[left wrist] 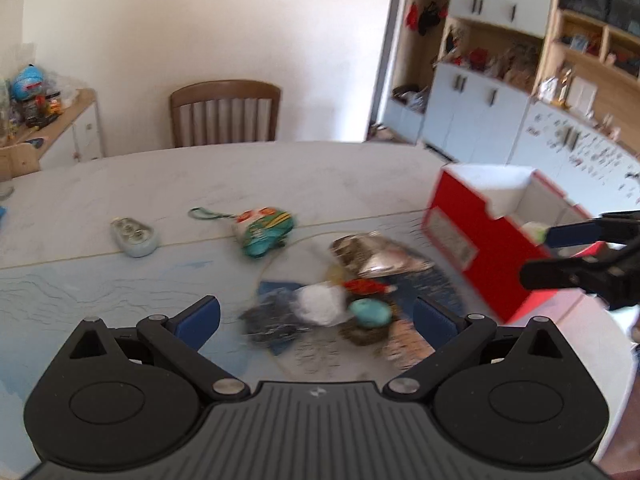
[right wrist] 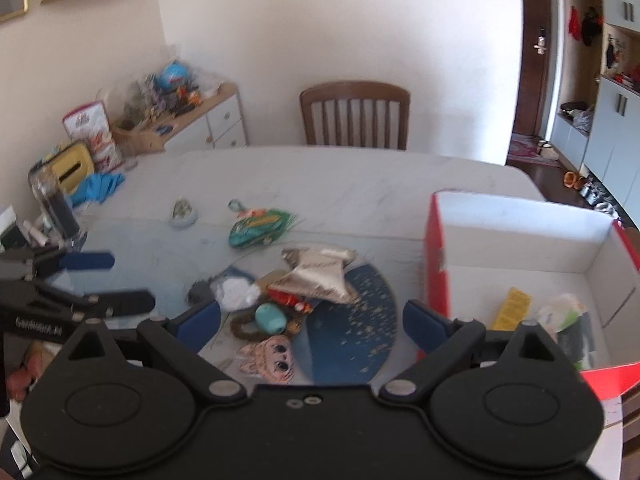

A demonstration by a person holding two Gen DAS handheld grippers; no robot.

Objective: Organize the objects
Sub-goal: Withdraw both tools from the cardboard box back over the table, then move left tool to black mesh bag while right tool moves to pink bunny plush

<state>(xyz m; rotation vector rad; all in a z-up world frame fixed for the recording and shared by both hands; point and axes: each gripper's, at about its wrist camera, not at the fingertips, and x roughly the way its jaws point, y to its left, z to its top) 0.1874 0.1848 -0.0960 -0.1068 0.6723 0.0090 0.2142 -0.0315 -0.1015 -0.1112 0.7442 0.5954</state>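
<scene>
A pile of small things lies on the table: a silver pouch [left wrist: 374, 254] [right wrist: 320, 272], a teal round piece [left wrist: 370, 313] [right wrist: 270, 317], a white fluffy item [left wrist: 320, 304] [right wrist: 234, 294], a small red item [left wrist: 366, 287] [right wrist: 288, 300] and a doll face [right wrist: 276, 358]. A green toy [left wrist: 264, 230] [right wrist: 256, 228] and a pale blue case [left wrist: 134, 236] [right wrist: 184, 213] lie farther back. A red box [left wrist: 472, 240] [right wrist: 436, 256] stands at the right. My left gripper [left wrist: 316, 318] is open and empty just before the pile. My right gripper [right wrist: 312, 320] is open and empty above the pile; it also shows beside the box in the left wrist view [left wrist: 536, 254].
A wooden chair [left wrist: 226, 114] [right wrist: 356, 118] stands behind the white table [left wrist: 240, 176] [right wrist: 360, 184]. The box holds a yellow packet [right wrist: 512, 308] and a white-green item [right wrist: 560, 312]. A sideboard with clutter [right wrist: 180, 120] and blue gloves [right wrist: 96, 186] are at the left. Cabinets [left wrist: 500, 120] stand at the right.
</scene>
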